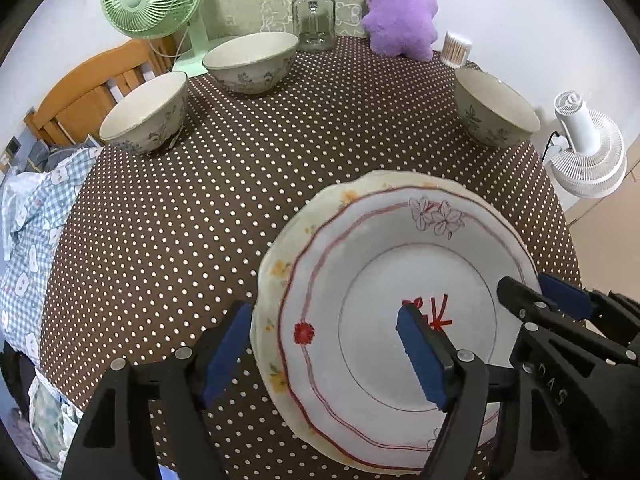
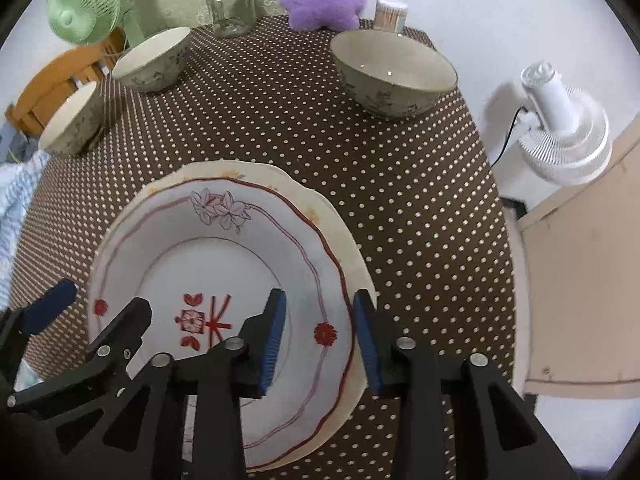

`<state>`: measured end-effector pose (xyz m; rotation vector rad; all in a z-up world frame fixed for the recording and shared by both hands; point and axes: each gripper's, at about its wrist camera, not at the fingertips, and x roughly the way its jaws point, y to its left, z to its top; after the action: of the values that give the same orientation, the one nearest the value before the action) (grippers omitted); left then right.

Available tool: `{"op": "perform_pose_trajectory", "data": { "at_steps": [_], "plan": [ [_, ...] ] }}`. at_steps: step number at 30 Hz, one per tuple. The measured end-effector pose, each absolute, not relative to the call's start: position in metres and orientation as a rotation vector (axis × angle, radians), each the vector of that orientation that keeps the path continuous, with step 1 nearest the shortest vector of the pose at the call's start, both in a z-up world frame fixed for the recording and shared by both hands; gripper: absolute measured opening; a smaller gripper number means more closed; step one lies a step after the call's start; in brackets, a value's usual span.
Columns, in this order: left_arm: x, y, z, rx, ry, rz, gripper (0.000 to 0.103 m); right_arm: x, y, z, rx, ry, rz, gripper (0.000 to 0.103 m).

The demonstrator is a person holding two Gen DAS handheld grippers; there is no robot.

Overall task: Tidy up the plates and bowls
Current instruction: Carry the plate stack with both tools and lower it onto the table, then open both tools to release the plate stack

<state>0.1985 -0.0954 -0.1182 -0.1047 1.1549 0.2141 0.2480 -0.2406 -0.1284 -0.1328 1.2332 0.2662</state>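
Observation:
A white plate with red line and flower marks [image 1: 400, 280] [image 2: 208, 256] lies on top of a cream plate with yellow flowers [image 1: 276, 268] [image 2: 320, 212] at the near side of the table. My left gripper [image 1: 324, 356] is open, its fingers astride the plates' left rim. My right gripper [image 2: 320, 340] is open, its fingers astride the right rim; it also shows in the left wrist view [image 1: 536, 292]. Three floral bowls stand apart: one far left [image 1: 144, 112] [image 2: 72, 120], one at the back [image 1: 252, 60] [image 2: 154, 58], one at the right [image 1: 494, 108] [image 2: 394, 74].
The table wears a brown dotted cloth [image 1: 240, 184]. At the back stand a green fan [image 1: 144, 0], a glass jar [image 1: 314, 16], a purple plush [image 1: 400, 12] and a cotton swab tub [image 1: 456, 48]. A white fan [image 1: 584, 144] and a wooden chair [image 1: 92, 80] flank the table.

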Motion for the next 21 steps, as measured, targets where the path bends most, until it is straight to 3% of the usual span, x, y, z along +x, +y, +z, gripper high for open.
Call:
{"op": "perform_pose_trajectory", "data": {
  "at_steps": [4,7,21],
  "plan": [
    [0.195,-0.08,-0.103,-0.131,1.134,0.239,0.092,0.25,-0.242,-0.114,-0.053,1.207,0.307,0.055],
    [0.191,-0.065,-0.091,-0.148,1.111,0.254,0.094,0.247,-0.234,-0.1,-0.045,1.167,0.325,0.067],
    [0.179,0.022,-0.056,-0.132,1.047,0.175,0.094,0.22,-0.146,-0.057,-0.008,1.103,0.271,0.068]
  ]
}}
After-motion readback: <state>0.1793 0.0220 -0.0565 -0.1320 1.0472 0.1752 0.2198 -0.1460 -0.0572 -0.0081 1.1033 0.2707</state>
